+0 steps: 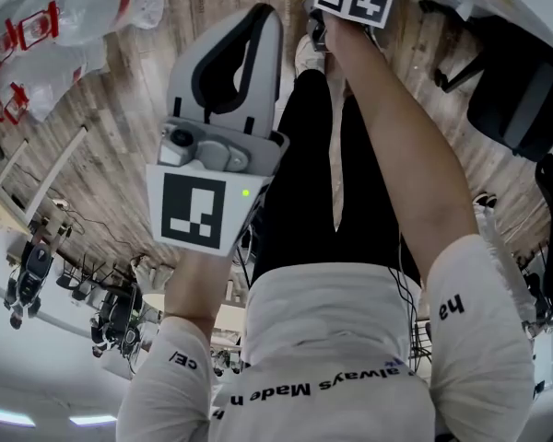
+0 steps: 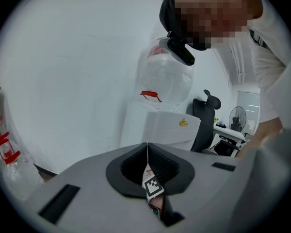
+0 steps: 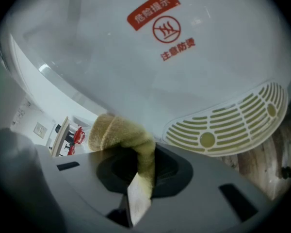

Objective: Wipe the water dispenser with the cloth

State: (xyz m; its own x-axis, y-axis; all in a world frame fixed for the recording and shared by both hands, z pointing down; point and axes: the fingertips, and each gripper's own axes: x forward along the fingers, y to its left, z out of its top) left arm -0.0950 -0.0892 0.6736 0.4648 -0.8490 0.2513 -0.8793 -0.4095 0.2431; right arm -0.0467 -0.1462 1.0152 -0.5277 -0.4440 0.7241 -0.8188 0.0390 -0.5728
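Right gripper (image 3: 146, 165) jaws pinch the yellow cloth (image 3: 117, 130) by a bunched end, up at the water dispenser (image 3: 136, 67) front beside its slotted grille (image 3: 228, 123). Left gripper (image 2: 147, 154) jaws pressed together, empty. Cloth looks soft and floppy; grip near the wad.

Two in hand: left tongs (image 2: 147, 145), right tongs (image 3: 146, 154). One cloth (image 3: 114, 130). One water dispenser (image 3: 136, 57). One water bottle (image 2: 167, 79). One office chair (image 2: 203, 123). One fan (image 2: 237, 116).

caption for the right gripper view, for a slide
Right gripper, shut on the yellow cloth, close to the white water dispenser.
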